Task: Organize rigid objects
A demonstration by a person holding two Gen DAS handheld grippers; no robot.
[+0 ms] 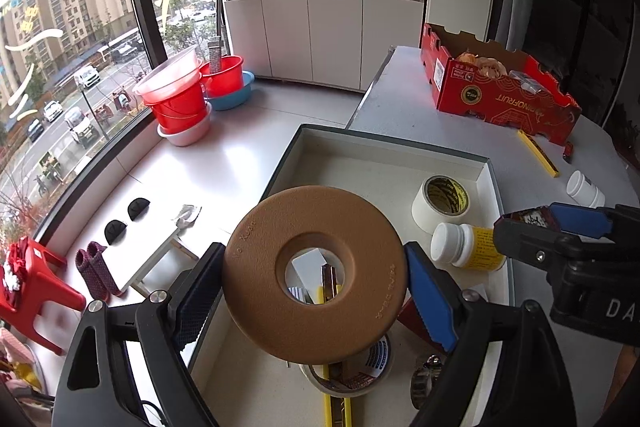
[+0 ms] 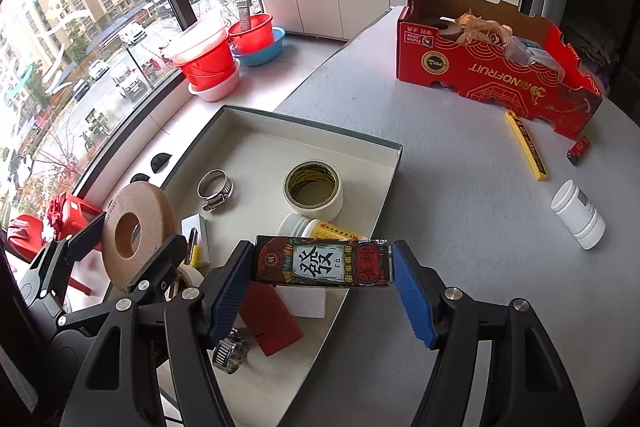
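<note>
Between left tool [image 1: 316, 291] pads: brown ring [image 1: 316, 275]

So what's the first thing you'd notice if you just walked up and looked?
Probably the big tan grinding wheel clamped in the left gripper, held over the shallow white tray. Next, the colourful printed box held in the right gripper over the tray's edge, and the red fruit carton behind.

Both cameras ride just behind their fingers, tilted steeply down and close over the shallow white cardboard tray [image 1: 400, 155] [image 2: 304, 143] on the grey desk [image 1: 400, 107] [image 2: 460, 167]. The left view sits nearer the window; the right looks from the desk side. Both share the tray, the red printed fruit carton [image 1: 492, 95] [image 2: 488, 67] and the red buckets [image 1: 180, 103] [image 2: 208, 63].
</note>
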